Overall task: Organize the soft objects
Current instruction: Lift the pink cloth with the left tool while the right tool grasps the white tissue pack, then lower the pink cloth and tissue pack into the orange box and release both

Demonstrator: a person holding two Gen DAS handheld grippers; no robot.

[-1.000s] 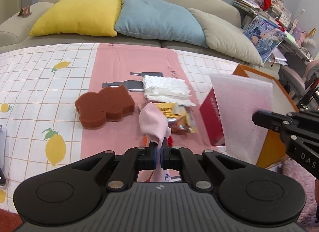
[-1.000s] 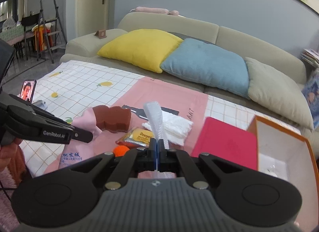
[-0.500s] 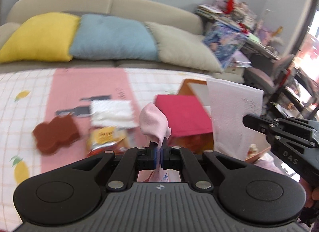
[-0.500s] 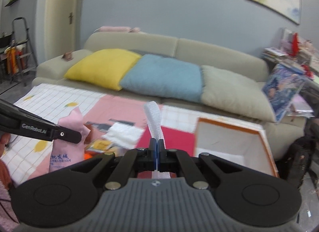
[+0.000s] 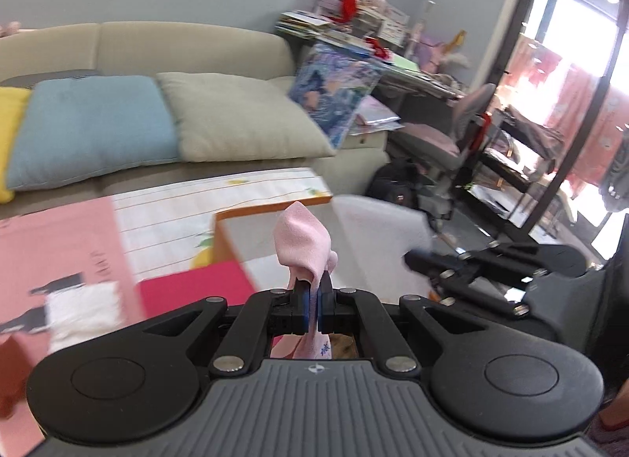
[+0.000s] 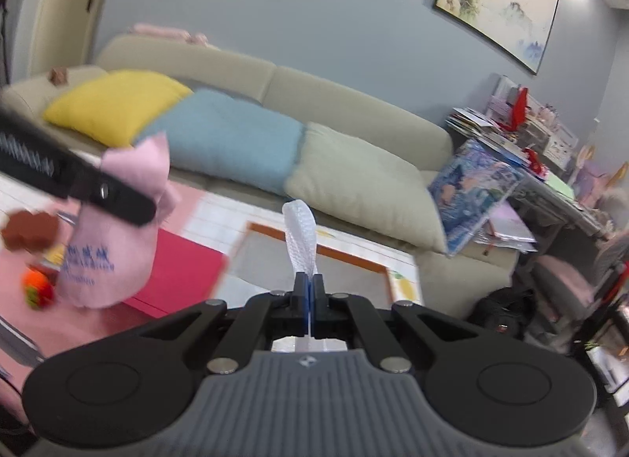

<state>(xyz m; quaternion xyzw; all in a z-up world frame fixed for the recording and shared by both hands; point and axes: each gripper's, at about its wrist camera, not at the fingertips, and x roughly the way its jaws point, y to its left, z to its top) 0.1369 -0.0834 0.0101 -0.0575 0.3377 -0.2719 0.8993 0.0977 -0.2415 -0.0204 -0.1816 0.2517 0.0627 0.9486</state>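
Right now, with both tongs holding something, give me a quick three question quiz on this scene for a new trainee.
1. True or false: the left tongs are shut on a pink cloth pouch.
2. What do the right tongs hold? A) a brown sponge B) a white foam sheet C) a yellow cushion
3. Fill in: beyond both held items lies an open box with an ______ rim.

Key
1. True; the pouch with blue print hangs from them.
2. B
3. orange
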